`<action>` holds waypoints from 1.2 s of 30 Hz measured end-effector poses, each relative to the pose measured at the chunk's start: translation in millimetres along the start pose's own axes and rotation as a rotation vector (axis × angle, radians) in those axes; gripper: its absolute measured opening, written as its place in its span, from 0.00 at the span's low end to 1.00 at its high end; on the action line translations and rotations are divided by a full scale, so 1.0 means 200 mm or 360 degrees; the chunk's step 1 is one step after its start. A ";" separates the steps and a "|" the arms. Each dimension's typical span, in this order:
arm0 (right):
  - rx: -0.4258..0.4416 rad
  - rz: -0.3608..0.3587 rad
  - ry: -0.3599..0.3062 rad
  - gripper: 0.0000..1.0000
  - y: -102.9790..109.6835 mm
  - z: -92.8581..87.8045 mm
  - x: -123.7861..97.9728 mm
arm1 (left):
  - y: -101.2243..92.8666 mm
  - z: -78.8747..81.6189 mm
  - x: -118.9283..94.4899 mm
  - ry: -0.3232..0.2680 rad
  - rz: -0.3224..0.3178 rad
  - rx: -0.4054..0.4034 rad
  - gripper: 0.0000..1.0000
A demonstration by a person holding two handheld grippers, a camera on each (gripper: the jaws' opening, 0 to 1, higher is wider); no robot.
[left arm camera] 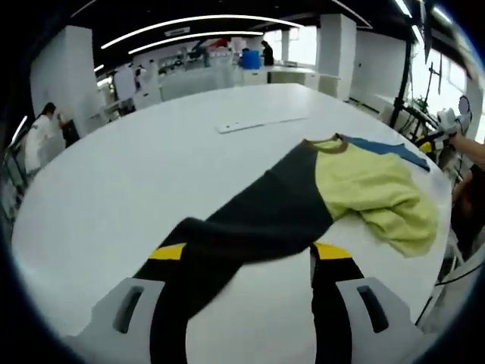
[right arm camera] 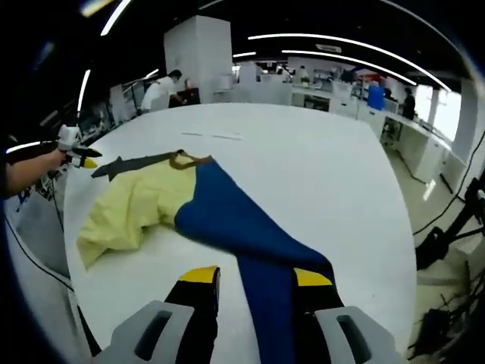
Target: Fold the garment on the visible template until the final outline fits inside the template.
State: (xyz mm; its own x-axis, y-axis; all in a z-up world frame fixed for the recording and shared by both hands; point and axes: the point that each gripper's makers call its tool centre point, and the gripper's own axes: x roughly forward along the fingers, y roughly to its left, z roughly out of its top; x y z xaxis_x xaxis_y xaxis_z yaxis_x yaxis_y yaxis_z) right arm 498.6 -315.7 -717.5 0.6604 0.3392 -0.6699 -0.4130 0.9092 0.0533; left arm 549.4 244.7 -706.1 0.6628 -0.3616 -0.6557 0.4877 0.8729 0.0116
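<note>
A long-sleeved garment lies on the white table (left arm camera: 151,167). Its body (left arm camera: 371,189) is yellow-green and rumpled, with a brown collar (left arm camera: 327,144). The dark sleeve (left arm camera: 258,216) runs toward my left gripper (left arm camera: 250,252) and passes along its left jaw. The jaws stand wide apart with bare table between them. In the right gripper view the blue sleeve (right arm camera: 235,220) stretches from the yellow body (right arm camera: 132,208) in between the jaws of my right gripper (right arm camera: 255,276), which are apart. A hand holds the left gripper (right arm camera: 78,156) at the dark sleeve's end (right arm camera: 125,164).
A thin white strip (left arm camera: 261,123) lies on the table beyond the collar. The table edge (right arm camera: 394,250) drops to a floor with cables and stands. People work at benches (left arm camera: 42,136) far behind. The right gripper (left arm camera: 449,123) shows at the far table edge.
</note>
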 end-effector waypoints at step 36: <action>-0.0065 0.0173 -0.0054 0.33 0.27 -0.06 -0.01 | -0.41 -0.07 0.00 -0.0030 -0.0251 0.0026 0.58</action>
State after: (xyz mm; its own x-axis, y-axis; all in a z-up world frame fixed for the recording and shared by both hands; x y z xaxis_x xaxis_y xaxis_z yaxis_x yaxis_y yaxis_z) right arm 467.4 -270.5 -722.5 0.6311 0.4437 -0.6362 -0.5080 0.8563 0.0933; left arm 500.9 177.5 -718.2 0.5878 -0.4997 -0.6363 0.5953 0.7997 -0.0780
